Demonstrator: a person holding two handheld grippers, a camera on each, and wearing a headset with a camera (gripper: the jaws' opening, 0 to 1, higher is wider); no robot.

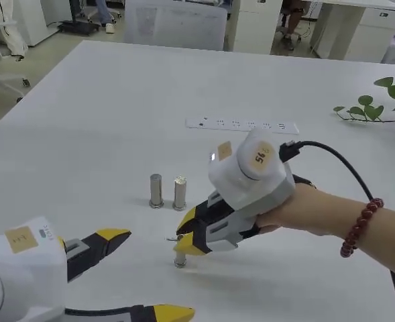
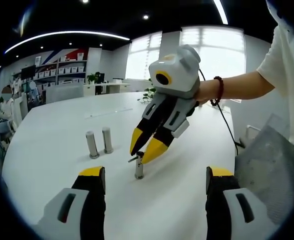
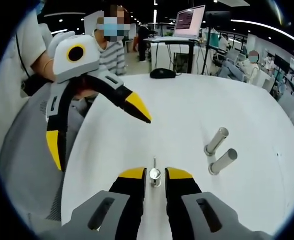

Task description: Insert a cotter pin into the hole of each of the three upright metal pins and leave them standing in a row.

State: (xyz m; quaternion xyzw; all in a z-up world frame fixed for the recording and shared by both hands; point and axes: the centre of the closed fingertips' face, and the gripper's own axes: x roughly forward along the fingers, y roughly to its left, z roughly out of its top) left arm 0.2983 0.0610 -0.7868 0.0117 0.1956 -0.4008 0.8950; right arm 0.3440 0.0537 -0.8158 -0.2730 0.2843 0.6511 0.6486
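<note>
A lone pin (image 1: pixel 180 260) stands on the white table (image 1: pixel 117 100). The right gripper (image 1: pixel 184 235) comes down over it, jaws narrow on either side of its top. A thin cotter pin (image 2: pixel 134 159) sticks out sideways at that top; I cannot tell whether the jaws pinch it. The gripper body hides most of the lone pin from above. Just beyond the lone pin, two more pins (image 1: pixel 167 192) stand upright side by side, close together but apart. The left gripper (image 1: pixel 147 274) hovers near the lone pin on the person's side, jaws wide and holding nothing. Well beyond the lone pin lies a power strip (image 1: pixel 243 125), and off to the right a trailing plant (image 1: pixel 385 100).
</note>
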